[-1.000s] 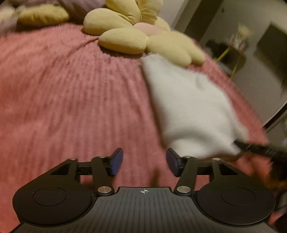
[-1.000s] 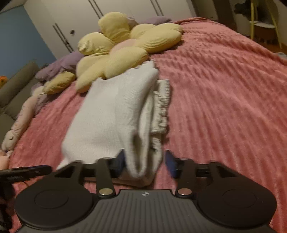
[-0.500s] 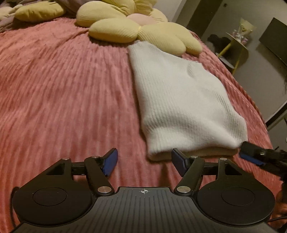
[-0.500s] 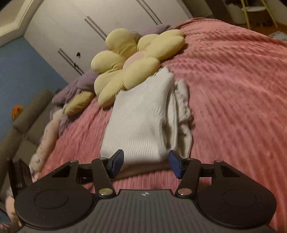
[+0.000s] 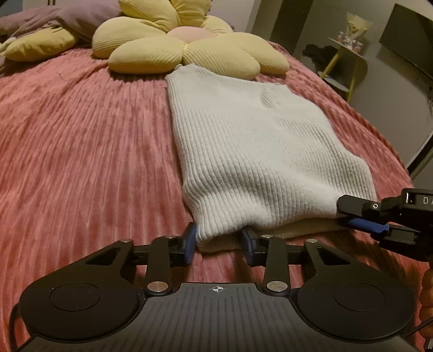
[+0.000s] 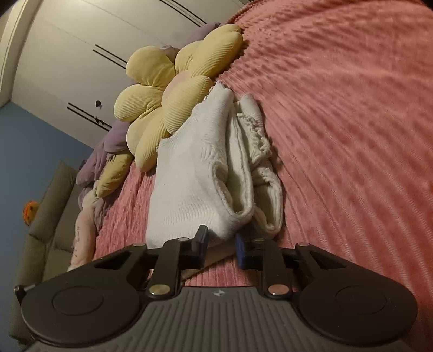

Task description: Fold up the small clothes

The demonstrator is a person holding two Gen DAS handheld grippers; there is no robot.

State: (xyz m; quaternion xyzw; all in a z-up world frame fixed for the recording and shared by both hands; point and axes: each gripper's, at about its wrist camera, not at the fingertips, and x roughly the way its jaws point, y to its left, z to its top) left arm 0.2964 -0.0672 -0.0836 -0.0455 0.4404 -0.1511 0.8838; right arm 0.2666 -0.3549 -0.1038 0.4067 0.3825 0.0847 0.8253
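Note:
A folded white ribbed knit garment [image 5: 257,151] lies on the pink bedspread [image 5: 81,140], its far end touching a yellow flower cushion [image 5: 186,46]. My left gripper [image 5: 217,241] straddles the garment's near left corner, jaws a little apart with the cloth between them. In the right wrist view the garment [image 6: 200,173] shows several stacked folds, and my right gripper [image 6: 220,241] straddles its near corner, fingers partly apart around the cloth. The right gripper also shows at the right edge of the left wrist view [image 5: 360,214], at the garment's near right corner.
The flower cushion [image 6: 167,105], a yellow cushion [image 5: 40,46] and purple bedding [image 5: 65,19] lie at the head of the bed. A yellow side table [image 5: 349,62] stands beyond the bed's right edge. White wardrobe doors [image 6: 81,54] and a grey sofa [image 6: 46,216] stand to the left.
Both grippers have moved in on the garment's near corners and their jaws have narrowed around the cloth. The garment lies flat instead of being swung.

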